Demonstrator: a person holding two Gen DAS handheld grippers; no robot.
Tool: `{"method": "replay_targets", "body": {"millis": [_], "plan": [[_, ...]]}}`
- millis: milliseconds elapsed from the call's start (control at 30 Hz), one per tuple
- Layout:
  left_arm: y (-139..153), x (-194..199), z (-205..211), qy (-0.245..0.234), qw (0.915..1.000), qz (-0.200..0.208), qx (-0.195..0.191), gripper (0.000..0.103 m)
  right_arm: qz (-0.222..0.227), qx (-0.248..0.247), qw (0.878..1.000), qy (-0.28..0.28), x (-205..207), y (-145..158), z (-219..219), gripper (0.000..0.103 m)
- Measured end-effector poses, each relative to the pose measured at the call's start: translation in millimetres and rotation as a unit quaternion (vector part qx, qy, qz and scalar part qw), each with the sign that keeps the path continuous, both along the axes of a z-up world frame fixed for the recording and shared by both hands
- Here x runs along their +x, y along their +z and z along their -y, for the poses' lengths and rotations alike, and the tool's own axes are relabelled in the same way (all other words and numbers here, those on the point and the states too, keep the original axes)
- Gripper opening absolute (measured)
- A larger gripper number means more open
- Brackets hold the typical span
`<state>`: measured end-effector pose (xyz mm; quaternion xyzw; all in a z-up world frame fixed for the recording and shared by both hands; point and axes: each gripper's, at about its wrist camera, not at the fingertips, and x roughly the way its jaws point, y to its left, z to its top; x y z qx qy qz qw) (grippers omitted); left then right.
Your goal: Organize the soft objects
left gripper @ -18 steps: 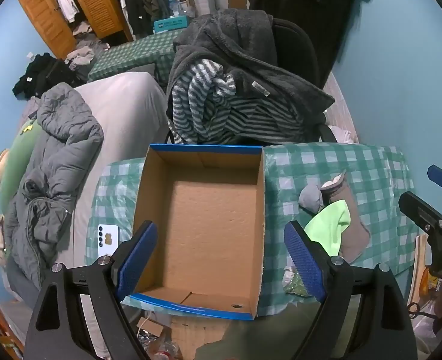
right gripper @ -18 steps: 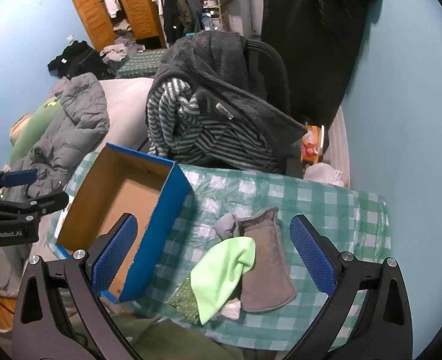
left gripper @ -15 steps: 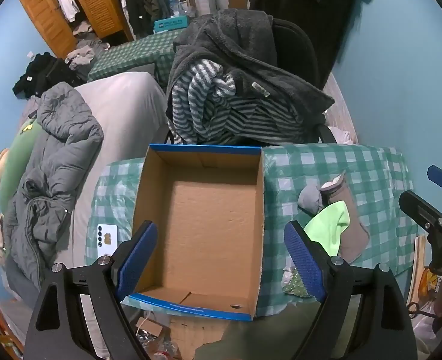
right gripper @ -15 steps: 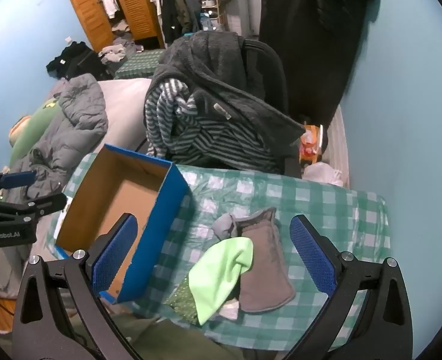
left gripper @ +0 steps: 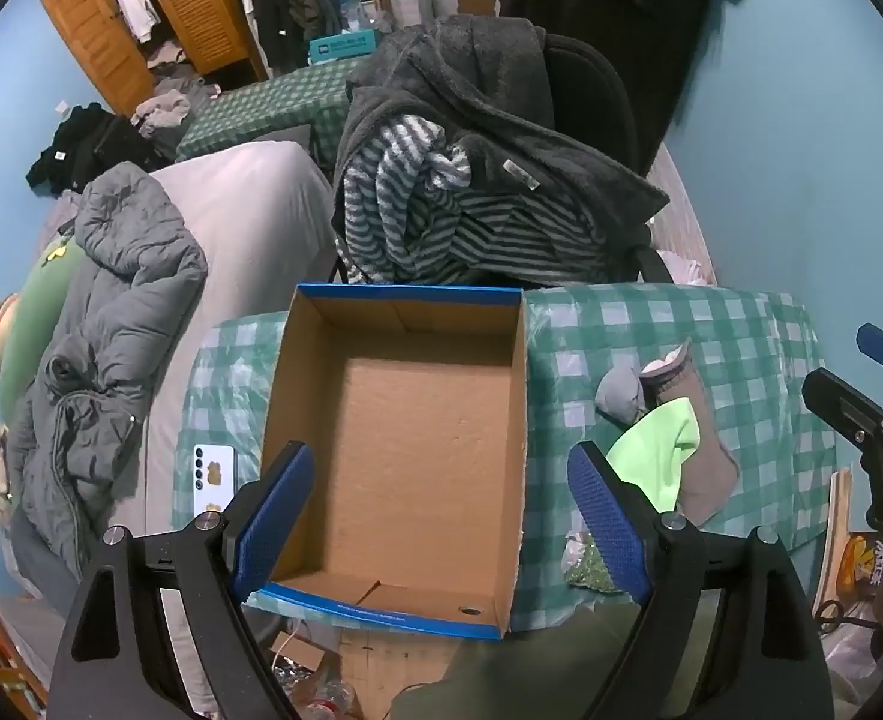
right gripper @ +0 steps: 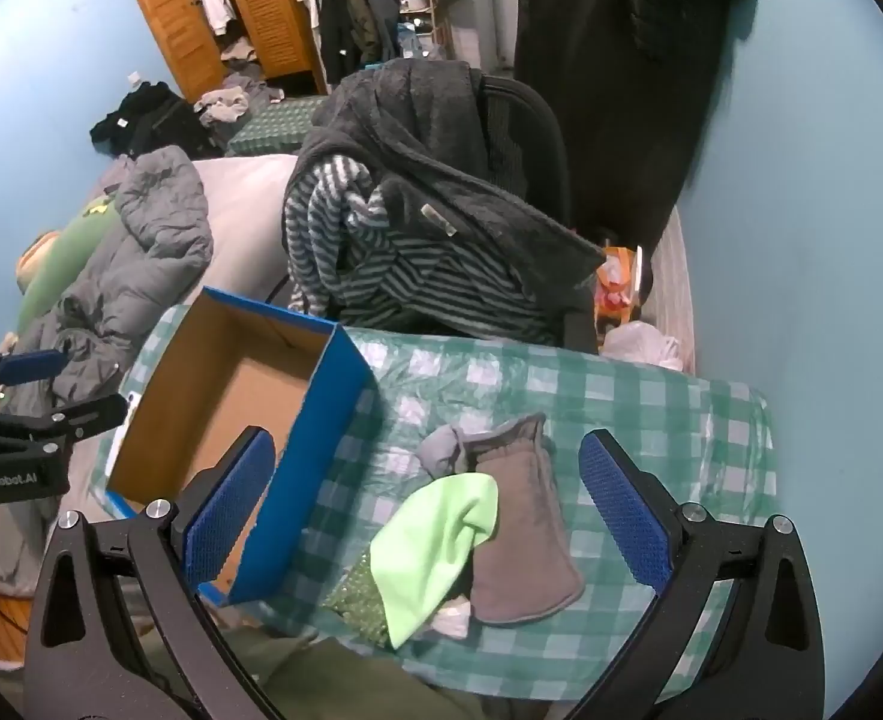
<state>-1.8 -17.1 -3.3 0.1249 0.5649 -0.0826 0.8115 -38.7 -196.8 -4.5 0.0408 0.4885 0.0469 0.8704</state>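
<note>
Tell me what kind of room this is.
Most likely a cluttered bedroom: a bed with a grey jacket on it, a wooden wardrobe with clothes, and a chair piled with clothing.

Lived-in home bedroom — bed [left gripper: 249,222] with jacket [left gripper: 111,312], wooden wardrobe [right gripper: 243,6], hanging coats [right gripper: 351,18], clothes-draped chair [left gripper: 585,102]
</note>
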Motion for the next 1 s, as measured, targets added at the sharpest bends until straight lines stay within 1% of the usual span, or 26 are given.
{"method": "replay_targets", "body": {"millis": [67, 533, 1000], "plan": [[-0.5, -2.8, -11.4, 0.003, 1.0, 0.0, -0.007, 0.087, 0.0, 0.0, 1.0, 0.0, -0.1, 0.0, 0.4, 0.101], [-3.4, -4.6, -15.8, 0.002, 0.9999, -0.007, -0.015, 0.087, -0.002, -0.001, 1.0, -0.001, -1.8, -3.3, -1.4, 0.101], [-3.7, -3.9, -15.3, 0.003, 0.9999, -0.007, -0.014, 0.087, -0.005, 0.0, 1.0, -0.002, -2.7, -3.7, -0.7, 0.101]]}}
